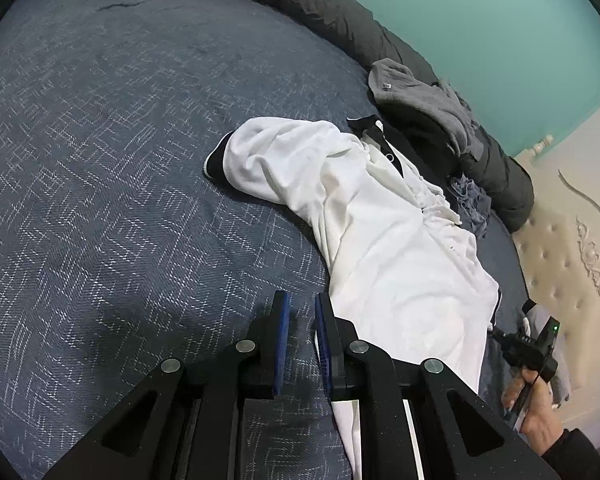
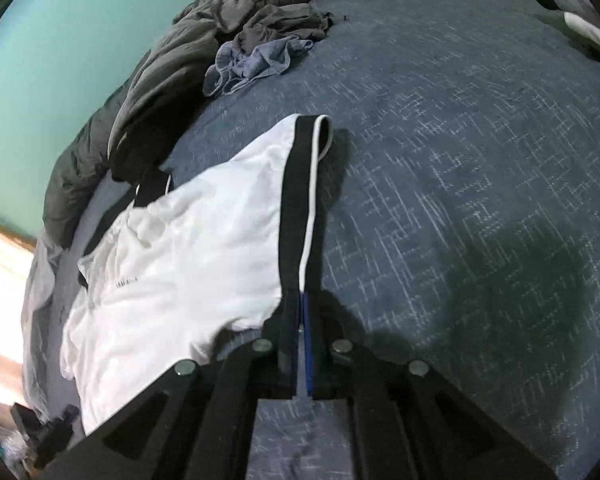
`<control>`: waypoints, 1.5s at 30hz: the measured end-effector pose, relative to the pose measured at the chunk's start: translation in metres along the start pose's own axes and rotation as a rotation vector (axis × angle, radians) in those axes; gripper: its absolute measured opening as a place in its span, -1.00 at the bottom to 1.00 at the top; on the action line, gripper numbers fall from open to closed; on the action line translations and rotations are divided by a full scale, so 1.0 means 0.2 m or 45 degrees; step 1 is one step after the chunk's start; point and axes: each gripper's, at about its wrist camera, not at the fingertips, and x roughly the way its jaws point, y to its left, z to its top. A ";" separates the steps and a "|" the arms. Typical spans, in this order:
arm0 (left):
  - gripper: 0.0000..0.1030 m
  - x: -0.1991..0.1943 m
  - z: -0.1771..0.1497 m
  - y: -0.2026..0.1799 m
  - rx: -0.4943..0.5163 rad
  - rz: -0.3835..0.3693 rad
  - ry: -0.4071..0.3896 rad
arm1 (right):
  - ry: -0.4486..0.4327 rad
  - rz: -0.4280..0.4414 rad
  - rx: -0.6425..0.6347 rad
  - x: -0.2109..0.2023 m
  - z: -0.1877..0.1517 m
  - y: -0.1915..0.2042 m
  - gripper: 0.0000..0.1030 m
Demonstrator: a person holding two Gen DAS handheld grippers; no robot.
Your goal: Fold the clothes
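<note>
A white shirt (image 1: 380,240) with black trim lies crumpled on the blue-grey bedspread (image 1: 120,160). My left gripper (image 1: 302,300) hovers at the shirt's near left edge. Its jaws stand slightly apart, with only bedspread showing between the blue pads and the cloth running under the right finger. In the right wrist view the same shirt (image 2: 188,248) spreads out to the left. My right gripper (image 2: 300,296) is shut on the shirt's black band with the white stripe, which runs straight away from the fingertips. A person's hand (image 1: 536,408) holds that gripper at the shirt's far end.
A dark rolled duvet (image 1: 320,0) lines the far side of the bed below a teal wall. On it lies a grey garment (image 1: 420,96), with a crumpled blue cloth (image 2: 252,64) beside it. A cream tufted headboard (image 1: 572,248) borders the right. Bare bedspread (image 2: 460,160) stretches right of the shirt.
</note>
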 end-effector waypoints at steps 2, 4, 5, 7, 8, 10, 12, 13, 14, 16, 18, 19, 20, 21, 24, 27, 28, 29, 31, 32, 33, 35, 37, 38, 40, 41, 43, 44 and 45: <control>-0.72 0.00 0.00 0.00 0.004 0.002 0.001 | 0.003 0.025 -0.028 0.01 -0.02 0.01 -0.96; -0.72 0.00 0.00 -0.01 0.009 0.003 0.004 | 0.033 -0.051 -0.062 0.02 -0.03 0.02 -0.96; -0.72 0.01 0.00 -0.02 0.011 0.002 0.005 | 0.033 -0.071 -0.053 0.02 -0.03 0.01 -0.96; -0.72 0.01 0.01 -0.03 0.015 0.001 0.002 | 0.016 -0.092 -0.027 -0.01 -0.03 0.01 -0.96; -0.72 0.01 0.01 -0.03 0.015 0.001 0.002 | -0.005 -0.107 -0.023 -0.05 -0.03 0.01 -0.91; -0.72 0.01 0.01 -0.03 0.017 0.001 0.001 | -0.042 -0.145 -0.023 -0.12 -0.04 0.01 -0.67; -0.72 0.01 0.00 -0.04 0.019 0.001 0.000 | -0.089 -0.129 -0.009 -0.20 -0.08 0.01 -0.48; -0.72 0.01 0.00 -0.04 0.019 0.001 0.000 | -0.113 -0.121 -0.002 -0.25 -0.10 0.01 -0.47; -0.72 0.01 0.00 -0.04 0.020 0.001 0.000 | -0.134 -0.103 0.008 -0.28 -0.12 0.02 -0.47; -0.72 0.01 0.00 -0.04 0.022 0.001 -0.001 | -0.174 -0.060 0.028 -0.34 -0.18 0.03 -0.42; -0.72 0.01 0.00 -0.04 0.025 0.000 -0.002 | -0.197 0.009 0.030 -0.36 -0.27 0.10 -0.20; -0.72 0.01 0.00 -0.05 0.030 -0.005 -0.003 | -0.209 0.044 0.031 -0.37 -0.31 0.14 -0.12; -0.72 0.01 -0.01 -0.05 0.037 -0.005 -0.004 | -0.221 0.078 0.032 -0.38 -0.35 0.17 -0.11; -0.72 0.01 -0.01 -0.06 0.046 0.000 -0.006 | -0.221 0.109 0.017 -0.38 -0.39 0.21 -0.11; -0.72 0.00 -0.01 -0.06 0.062 0.003 -0.009 | -0.209 0.204 -0.020 -0.35 -0.48 0.32 -0.07; -0.72 -0.04 -0.01 -0.05 0.090 0.026 -0.027 | -0.157 0.282 -0.044 -0.28 -0.55 0.39 0.02; -0.72 -0.05 0.00 -0.05 0.099 0.034 -0.032 | -0.133 0.307 -0.055 -0.26 -0.57 0.41 0.02; -0.72 -0.06 0.00 -0.04 0.104 0.041 -0.038 | -0.114 0.313 -0.073 -0.23 -0.57 0.43 0.02; -0.72 -0.08 0.01 -0.02 0.091 0.051 -0.048 | -0.092 0.333 -0.109 -0.18 -0.56 0.48 0.02; -0.72 -0.08 0.03 -0.01 0.077 0.052 -0.045 | -0.093 0.337 -0.129 -0.17 -0.55 0.49 0.02; -0.72 -0.07 0.05 0.01 0.067 0.060 -0.042 | -0.093 0.341 -0.149 -0.16 -0.55 0.50 0.02; -0.72 -0.04 0.12 0.03 0.072 0.113 -0.033 | -0.086 0.355 -0.168 -0.14 -0.55 0.51 0.02; -0.72 -0.02 0.19 0.06 0.071 0.162 -0.024 | -0.080 0.372 -0.150 -0.13 -0.54 0.49 0.02; -0.72 -0.01 0.23 0.08 0.052 0.174 -0.023 | -0.082 0.378 -0.134 -0.13 -0.54 0.48 0.02; -0.72 0.00 0.32 0.10 0.038 0.210 -0.036 | -0.083 0.393 -0.107 -0.12 -0.53 0.46 0.02; -0.72 0.00 0.36 0.11 0.037 0.230 -0.048 | -0.079 0.411 -0.094 -0.12 -0.53 0.46 0.02; -0.72 0.01 0.45 0.12 0.036 0.271 -0.070 | -0.073 0.436 -0.087 -0.11 -0.51 0.46 0.02; -0.72 0.02 0.50 0.13 0.034 0.292 -0.076 | -0.070 0.441 -0.096 -0.10 -0.51 0.47 0.02; -0.72 0.05 0.54 0.14 0.027 0.313 -0.070 | -0.068 0.447 -0.102 -0.10 -0.50 0.48 0.02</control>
